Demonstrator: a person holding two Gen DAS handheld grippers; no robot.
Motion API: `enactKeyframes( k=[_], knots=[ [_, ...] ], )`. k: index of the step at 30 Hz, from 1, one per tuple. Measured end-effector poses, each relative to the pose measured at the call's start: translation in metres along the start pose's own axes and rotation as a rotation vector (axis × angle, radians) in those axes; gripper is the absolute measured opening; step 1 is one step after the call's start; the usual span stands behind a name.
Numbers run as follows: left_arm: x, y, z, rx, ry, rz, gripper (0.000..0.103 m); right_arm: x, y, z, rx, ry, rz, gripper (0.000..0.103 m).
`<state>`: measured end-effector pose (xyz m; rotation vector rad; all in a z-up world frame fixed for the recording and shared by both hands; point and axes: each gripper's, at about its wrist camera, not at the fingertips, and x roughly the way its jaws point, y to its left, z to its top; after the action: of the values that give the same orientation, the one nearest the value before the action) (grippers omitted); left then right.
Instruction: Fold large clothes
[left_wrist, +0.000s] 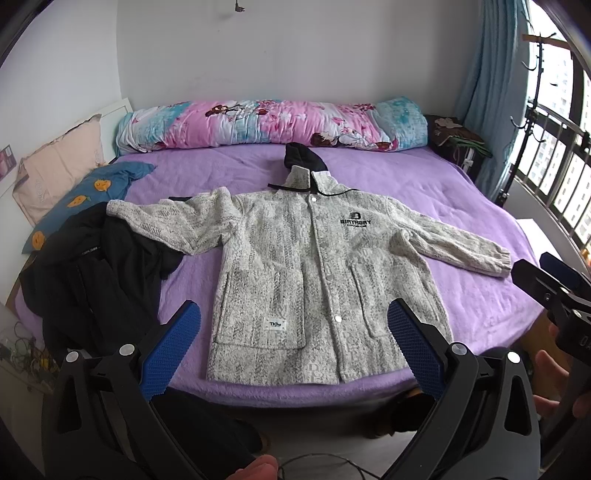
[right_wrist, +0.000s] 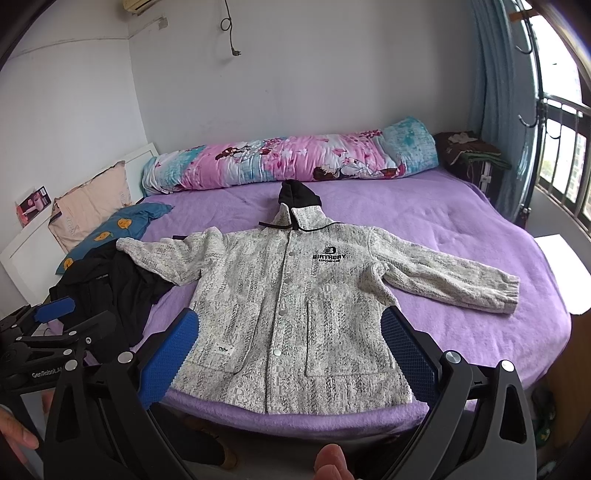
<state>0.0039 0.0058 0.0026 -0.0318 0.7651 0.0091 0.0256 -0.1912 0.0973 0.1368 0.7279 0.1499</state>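
Left wrist view, grey jacket (left_wrist: 314, 273) flat beyond open left gripper (left_wrist: 291, 347)

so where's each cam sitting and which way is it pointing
Left wrist: on the left gripper, off the bed's near edge, facing the grey jacket; its open blue-padded fingers, a fingertip and the right gripper show.
Right wrist: on the right gripper, facing the same way from slightly further right; its open fingers, a hand and the left gripper show.
Shared: grey jacket, black garment, purple bed, floral quilt roll.
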Motion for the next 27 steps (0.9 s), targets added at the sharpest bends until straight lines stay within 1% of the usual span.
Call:
enactKeyframes(
  k=[12, 16, 27],
  knots=[
    [-0.0015, 0.0009, -0.0015, -0.002, -0.001, 0.001, 0.098, -0.0010, -0.0011, 0.0021, 0.007, -0.001, -0.001, 0.096],
    [-0.0039, 0.0049, -0.0017, -0.018, 0.001, 0.002, 0.098, -0.0009, -0.0018, 0.0023, 0.007, 0.000, 0.003, 0.096],
    [-0.0034, 0.0010, -0.0017, -0.010, -0.002, 0.018, 0.098, 0.0004, -0.0019, 0.0017, 0.012, 0.005, 0.003, 0.096]
  ],
)
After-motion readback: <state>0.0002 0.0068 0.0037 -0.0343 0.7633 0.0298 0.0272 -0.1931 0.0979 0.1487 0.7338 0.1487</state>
